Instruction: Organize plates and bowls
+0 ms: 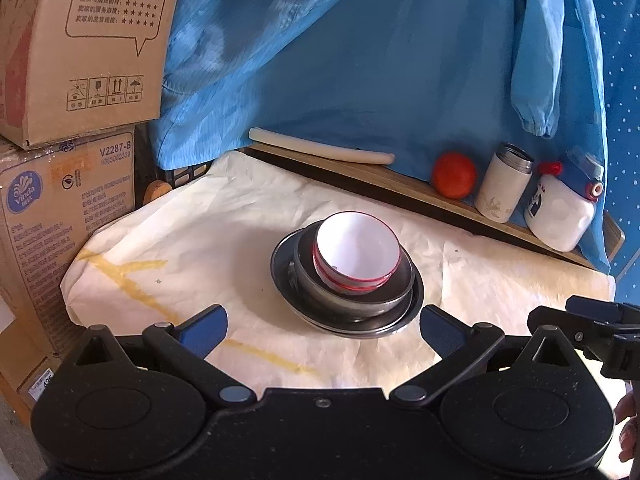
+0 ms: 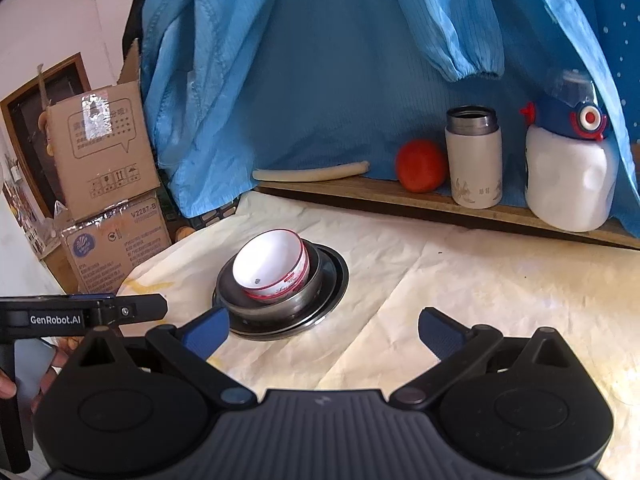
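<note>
Both grippers, left gripper (image 1: 322, 326) and right gripper (image 2: 324, 330), hover spread and empty over the counter (image 1: 224, 216), where a tilted, likely fragile white bowl (image 1: 356, 254) nests in a steel bowl (image 1: 384, 294) on a slick plate (image 1: 414, 308); the rim looks the safest hold.

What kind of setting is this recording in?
Probably a lived-in home or storage corner, not a lab: stacked cardboard boxes, a blue garment hung behind a paper-covered table, and a thermos on a wooden ledge.

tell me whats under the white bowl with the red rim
The white bowl sits tilted inside a metal bowl, which rests on a metal plate. The stack covers the cloth beneath, so anything below stays hidden.
</note>
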`<action>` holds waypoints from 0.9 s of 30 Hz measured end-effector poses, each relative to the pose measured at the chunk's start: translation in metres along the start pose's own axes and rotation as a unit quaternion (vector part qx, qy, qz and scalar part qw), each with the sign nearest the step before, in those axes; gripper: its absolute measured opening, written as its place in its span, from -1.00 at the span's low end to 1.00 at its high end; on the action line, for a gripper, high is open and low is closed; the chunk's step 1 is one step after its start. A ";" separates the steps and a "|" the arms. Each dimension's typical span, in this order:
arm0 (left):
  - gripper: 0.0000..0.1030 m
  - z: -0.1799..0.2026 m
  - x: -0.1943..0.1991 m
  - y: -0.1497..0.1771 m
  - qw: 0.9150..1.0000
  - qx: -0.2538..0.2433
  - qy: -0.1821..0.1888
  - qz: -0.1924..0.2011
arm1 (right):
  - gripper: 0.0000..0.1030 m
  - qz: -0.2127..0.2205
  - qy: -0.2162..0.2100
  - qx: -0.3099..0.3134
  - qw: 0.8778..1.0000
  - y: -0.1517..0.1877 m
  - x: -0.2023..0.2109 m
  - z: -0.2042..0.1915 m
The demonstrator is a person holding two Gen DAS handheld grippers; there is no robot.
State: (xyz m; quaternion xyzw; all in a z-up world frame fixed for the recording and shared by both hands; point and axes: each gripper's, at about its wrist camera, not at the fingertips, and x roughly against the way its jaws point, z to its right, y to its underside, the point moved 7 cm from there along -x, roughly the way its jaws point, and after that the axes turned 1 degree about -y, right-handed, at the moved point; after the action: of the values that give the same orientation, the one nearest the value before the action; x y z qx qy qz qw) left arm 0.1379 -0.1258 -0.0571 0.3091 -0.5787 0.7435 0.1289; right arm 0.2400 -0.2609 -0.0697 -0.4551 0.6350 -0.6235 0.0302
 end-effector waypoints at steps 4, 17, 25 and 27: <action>0.98 -0.001 0.007 0.003 1.000 -0.004 -0.005 0.002 | 1.00 0.004 0.005 0.002 1.000 0.004 0.006 -0.002; 0.98 -0.006 0.011 0.010 1.000 -0.017 -0.004 0.013 | 1.00 0.011 0.030 -0.002 0.999 0.011 0.014 -0.002; 0.98 -0.008 0.011 0.013 0.999 -0.040 0.002 0.014 | 1.00 0.009 0.045 -0.006 0.999 0.018 0.013 -0.008; 0.98 -0.010 0.011 0.013 0.999 -0.045 0.006 0.013 | 1.00 0.008 0.051 -0.010 0.999 0.019 0.013 -0.009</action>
State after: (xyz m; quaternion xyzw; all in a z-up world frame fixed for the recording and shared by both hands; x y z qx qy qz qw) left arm 0.1190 -0.1225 -0.0619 0.2905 -0.6152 0.7201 0.1364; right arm 0.2166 -0.2658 -0.0767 -0.4179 0.6455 -0.6393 -0.0019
